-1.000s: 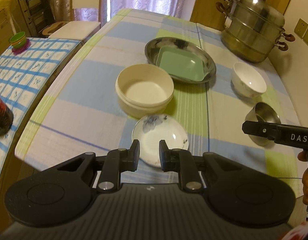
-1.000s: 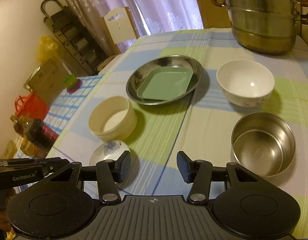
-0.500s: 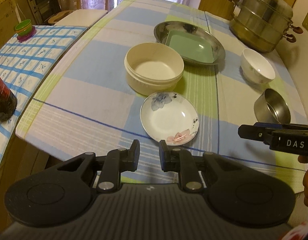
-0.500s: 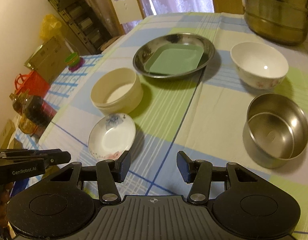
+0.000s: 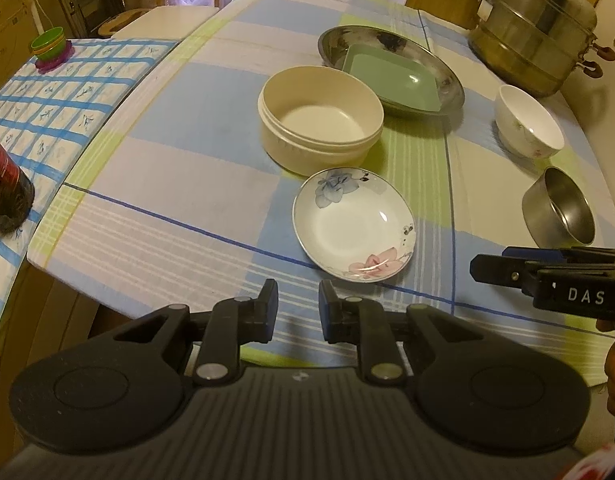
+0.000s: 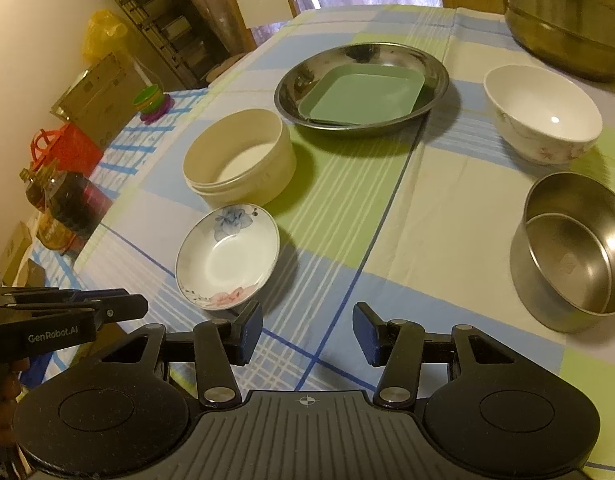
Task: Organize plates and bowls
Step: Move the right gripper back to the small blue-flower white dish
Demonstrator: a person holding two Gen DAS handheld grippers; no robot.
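Note:
A small floral saucer [image 5: 353, 224] [image 6: 227, 258] lies near the table's front edge. Just short of it and slightly left hangs my left gripper [image 5: 297, 300], its jaws a narrow gap apart with nothing between them. Behind the saucer stands a cream round bowl [image 5: 321, 118] [image 6: 239, 160]. Further back a steel plate [image 5: 447, 76] [image 6: 299, 80] holds a green square plate [image 5: 391, 76] [image 6: 361, 96]. A white bowl [image 5: 529, 122] [image 6: 543, 116] and a steel bowl [image 5: 559, 212] [image 6: 571, 248] sit on the right. My right gripper [image 6: 307, 320] stands open and empty between saucer and steel bowl.
A large steel steamer pot [image 5: 535, 28] [image 6: 567, 20] fills the back right corner. Left of the table is a lower blue-checked surface [image 5: 47, 92] with a dark bottle [image 5: 3, 184] and stacked green cups [image 5: 49, 46]. The table's front edge [image 5: 147, 304] runs just under my left fingers.
The saucer, first partly hidden behind my left fingertips, now lies fully in view ahead of them. In the right view the dishes have grown larger and shifted as the gripper sank.

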